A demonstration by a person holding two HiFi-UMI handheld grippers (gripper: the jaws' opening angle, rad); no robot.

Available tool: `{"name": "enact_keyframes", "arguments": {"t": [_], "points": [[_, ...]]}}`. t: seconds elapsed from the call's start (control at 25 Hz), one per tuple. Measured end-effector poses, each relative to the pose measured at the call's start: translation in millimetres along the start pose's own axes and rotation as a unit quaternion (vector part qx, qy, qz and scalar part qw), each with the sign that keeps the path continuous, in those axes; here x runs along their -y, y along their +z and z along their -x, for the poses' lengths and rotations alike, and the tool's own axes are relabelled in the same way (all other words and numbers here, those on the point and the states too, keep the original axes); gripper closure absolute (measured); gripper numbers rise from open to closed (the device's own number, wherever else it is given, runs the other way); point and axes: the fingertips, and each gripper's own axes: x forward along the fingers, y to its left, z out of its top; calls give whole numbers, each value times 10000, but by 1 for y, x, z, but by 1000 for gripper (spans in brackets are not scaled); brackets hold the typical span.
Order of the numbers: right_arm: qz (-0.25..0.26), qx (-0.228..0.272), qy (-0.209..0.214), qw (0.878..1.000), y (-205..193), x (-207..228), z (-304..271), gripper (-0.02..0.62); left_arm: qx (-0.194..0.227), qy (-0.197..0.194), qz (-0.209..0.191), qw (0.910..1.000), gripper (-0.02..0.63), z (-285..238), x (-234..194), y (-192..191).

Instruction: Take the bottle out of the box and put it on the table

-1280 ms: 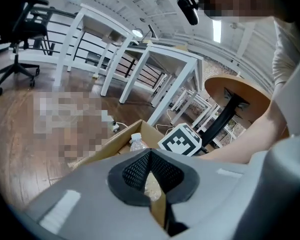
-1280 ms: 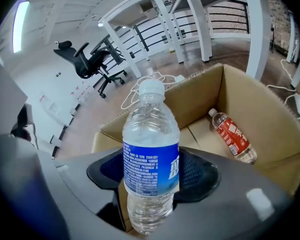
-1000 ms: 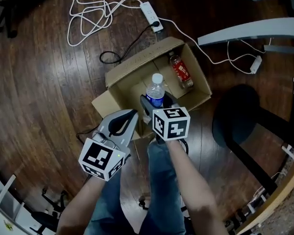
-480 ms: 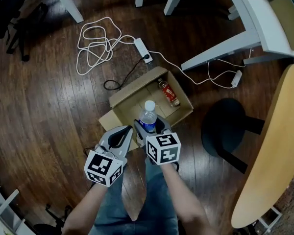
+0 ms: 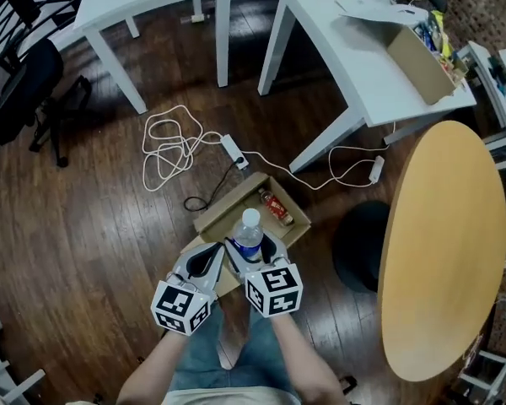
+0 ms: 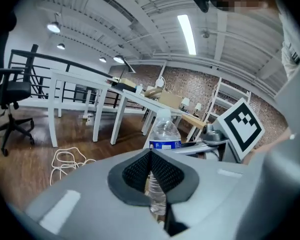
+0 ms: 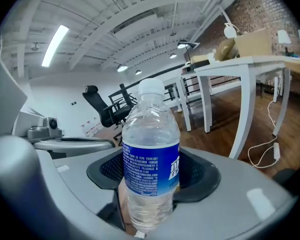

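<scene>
Head view: lower half of the water bottle (image 5: 248, 230) hidden behind the jaws and marker cube of the right gripper (image 5: 251, 246); only cap, shoulder and a strip of blue label showed. Near side of the cardboard box (image 5: 233, 206) on the floor covered by both tools, so its front wall could not be made out. A second bottle with a red label (image 5: 276, 207) lay inside the box toward its right wall. Forearms cut off at the bottom edge; office chair (image 5: 24, 81) clipped by the left edge; dark round stool (image 5: 357, 245) partly tucked under the round wooden table (image 5: 443, 251). Right gripper view: bottle base cut off at the lower edge, label print too small to read. Right gripper's jaws stood wide, pads pressed on either side of the bottle's labelled body, bottle upright. Left gripper (image 5: 207, 255) just beside it at lower centre, jaws brought together with pads meeting and nothing between them; in its own view the bottle showed only beyond the jaws. Bottle sat in the picture over the box's near corner, well apart from the round table at right and the white table (image 5: 364, 62) at upper right.
</scene>
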Motion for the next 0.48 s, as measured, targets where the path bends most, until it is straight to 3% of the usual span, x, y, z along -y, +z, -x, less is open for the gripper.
{"name": "enact_keyframes", "arguments": {"t": [0.24, 0.48], "points": [[134, 614, -180, 9979, 70, -27, 52, 307, 410, -188, -298, 9985, 610, 36, 27, 76], [282, 1184, -683, 9902, 126, -34, 99, 307, 810, -554, -708, 9927, 609, 58, 57, 134]]}}
